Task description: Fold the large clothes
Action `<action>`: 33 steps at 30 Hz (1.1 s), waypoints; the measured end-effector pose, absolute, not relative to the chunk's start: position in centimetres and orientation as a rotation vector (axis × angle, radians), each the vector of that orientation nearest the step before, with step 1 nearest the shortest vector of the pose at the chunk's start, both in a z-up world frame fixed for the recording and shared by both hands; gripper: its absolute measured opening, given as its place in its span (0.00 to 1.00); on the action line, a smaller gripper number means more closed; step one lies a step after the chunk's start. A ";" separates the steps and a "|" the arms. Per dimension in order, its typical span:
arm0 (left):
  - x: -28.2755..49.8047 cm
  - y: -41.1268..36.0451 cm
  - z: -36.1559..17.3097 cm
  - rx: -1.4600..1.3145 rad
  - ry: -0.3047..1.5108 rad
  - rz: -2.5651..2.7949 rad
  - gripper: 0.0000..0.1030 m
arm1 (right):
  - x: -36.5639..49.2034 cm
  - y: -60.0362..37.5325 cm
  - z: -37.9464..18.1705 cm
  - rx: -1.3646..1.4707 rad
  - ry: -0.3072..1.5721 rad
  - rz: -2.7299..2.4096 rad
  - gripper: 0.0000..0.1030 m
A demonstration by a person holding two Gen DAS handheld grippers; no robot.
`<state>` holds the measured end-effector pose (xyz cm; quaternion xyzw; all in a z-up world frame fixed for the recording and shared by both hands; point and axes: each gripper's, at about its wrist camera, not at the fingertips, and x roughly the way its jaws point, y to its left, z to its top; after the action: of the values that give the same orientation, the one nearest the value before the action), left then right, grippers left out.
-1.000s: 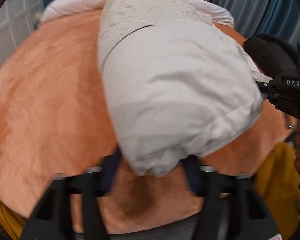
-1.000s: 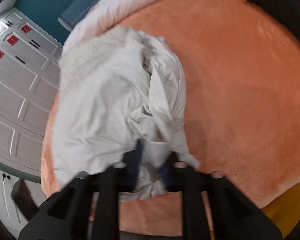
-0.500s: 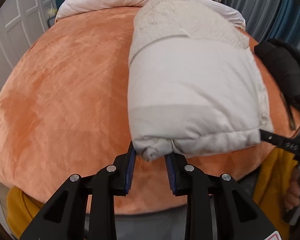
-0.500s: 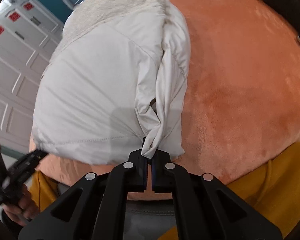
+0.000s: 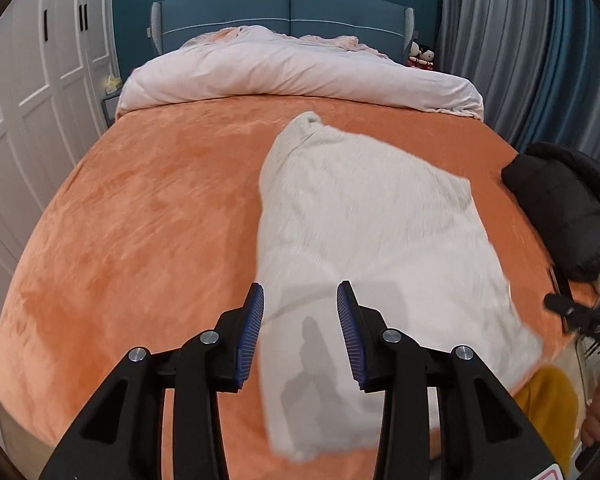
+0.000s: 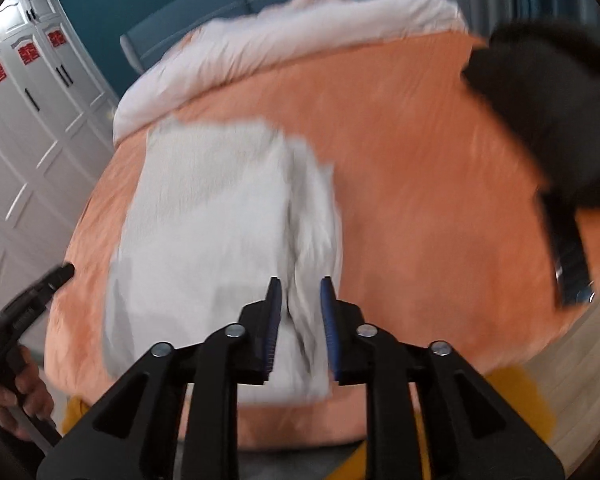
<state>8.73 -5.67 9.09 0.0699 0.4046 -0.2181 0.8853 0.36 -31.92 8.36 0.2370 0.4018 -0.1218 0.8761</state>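
A white padded jacket (image 5: 364, 248) lies folded into a rough rectangle on the orange bedspread (image 5: 148, 216), its near edge close to the foot of the bed. My left gripper (image 5: 300, 320) is open and empty, raised above the jacket's near left part. In the right wrist view the jacket (image 6: 220, 216) shows its thicker folded side on the right. My right gripper (image 6: 300, 304) is open and empty, raised above that near right edge. The right gripper's tip also shows at the right edge of the left wrist view (image 5: 568, 312).
A black jacket (image 5: 568, 216) lies at the bed's right edge, also in the right wrist view (image 6: 548, 120). A rolled pale pink duvet (image 5: 300, 72) lies across the head of the bed. White wardrobe doors (image 5: 28, 112) stand left, grey curtains (image 5: 500, 40) right.
Both grippers have let go of the jacket's near edge, opened and pulled up and back. The jacket now lies flat on the bed.
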 end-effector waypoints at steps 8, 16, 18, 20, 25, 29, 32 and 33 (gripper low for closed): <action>12.6 -9.6 5.7 0.163 0.946 -0.435 0.35 | 11.2 -30.4 10.6 0.356 0.800 -0.218 0.20; 12.8 -10.3 4.5 0.188 0.942 -0.419 0.42 | 19.0 -32.3 3.6 0.399 0.958 -0.296 0.16; 13.0 -10.3 4.4 0.180 0.944 -0.429 0.51 | 19.3 -33.1 -0.8 0.456 1.042 -0.269 0.13; 13.1 -10.6 4.2 0.183 0.941 -0.438 0.54 | 18.5 -33.3 -2.2 0.481 1.025 -0.273 0.12; 13.1 -10.8 3.7 0.197 0.941 -0.410 0.55 | 18.6 -33.9 -1.9 0.499 1.053 -0.274 0.12; 13.3 -10.2 3.5 0.185 0.954 -0.386 0.55 | 15.0 -34.0 4.0 0.547 0.930 -0.228 0.17; 13.4 -10.0 3.5 0.185 0.954 -0.383 0.55 | 11.1 -33.2 4.6 0.549 0.950 -0.187 0.17; 13.3 -10.0 3.5 0.189 0.951 -0.381 0.55 | 10.0 -33.0 3.7 0.552 0.981 -0.183 0.17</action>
<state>13.31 -10.03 3.47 0.0903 0.4543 -0.1818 0.8674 10.02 -33.00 3.69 0.2613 0.4645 -0.0867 0.8417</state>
